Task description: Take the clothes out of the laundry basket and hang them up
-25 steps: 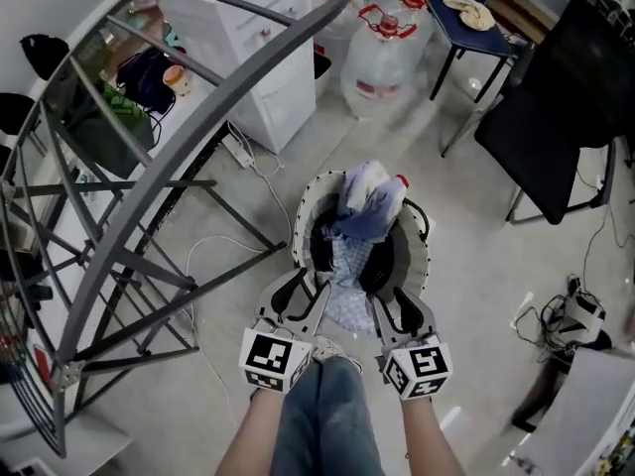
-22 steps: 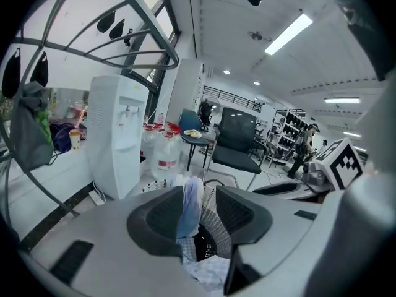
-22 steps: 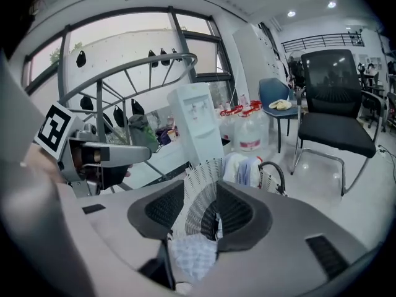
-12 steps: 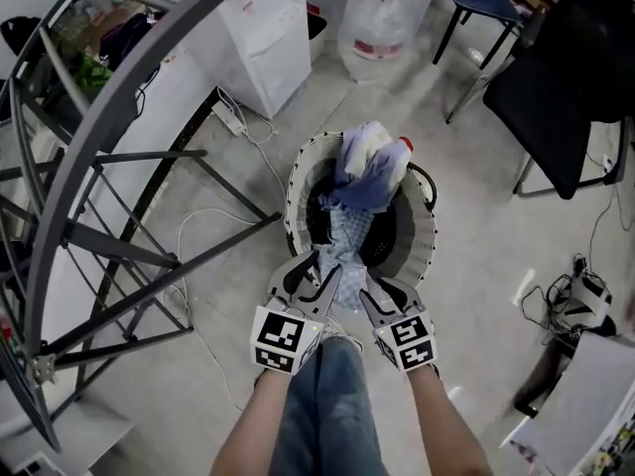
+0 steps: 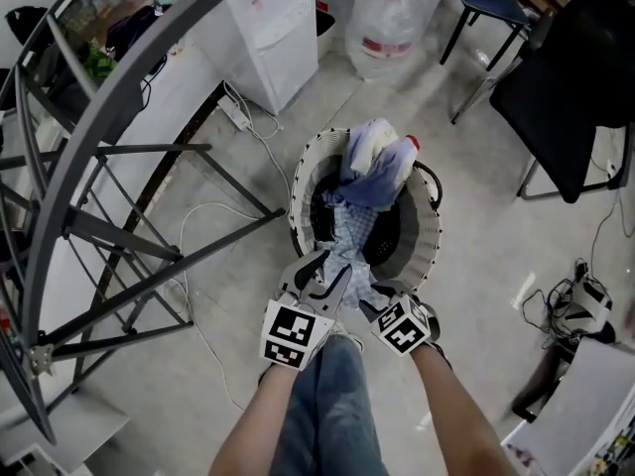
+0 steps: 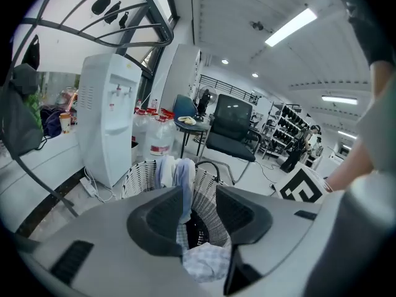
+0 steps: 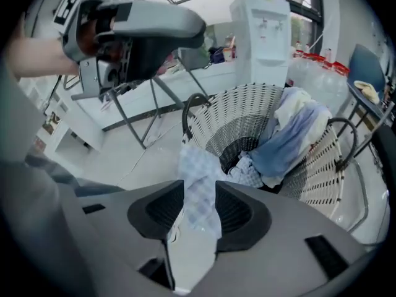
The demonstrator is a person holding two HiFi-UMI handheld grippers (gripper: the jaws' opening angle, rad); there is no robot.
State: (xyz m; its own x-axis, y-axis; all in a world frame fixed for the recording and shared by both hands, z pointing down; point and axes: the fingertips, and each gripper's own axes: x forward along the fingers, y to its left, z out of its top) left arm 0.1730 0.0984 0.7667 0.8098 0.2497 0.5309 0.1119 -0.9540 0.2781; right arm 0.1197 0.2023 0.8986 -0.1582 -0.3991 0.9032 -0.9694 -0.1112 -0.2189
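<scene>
Hanging over the near rim of the laundry basket (image 5: 429, 238), a checked cloth (image 5: 349, 254) runs down between the jaws of the right tool (image 5: 380, 305), which points steeply down. Its jaws stand apart around the fabric, not closed on it. Just to its left, the left tool (image 5: 319, 271) also has its jaws apart, with a fold of the same cloth lying low between them and the basket's dark inside straight ahead. Beyond both tools, a blue garment (image 5: 379, 181) and a white garment (image 5: 362, 142) drape over the basket's far rim. Farther ahead stand a white water dispenser (image 5: 270, 28) and a water bottle (image 5: 392, 28). A grey drying rack (image 5: 129, 151) rises left of the left tool.
</scene>
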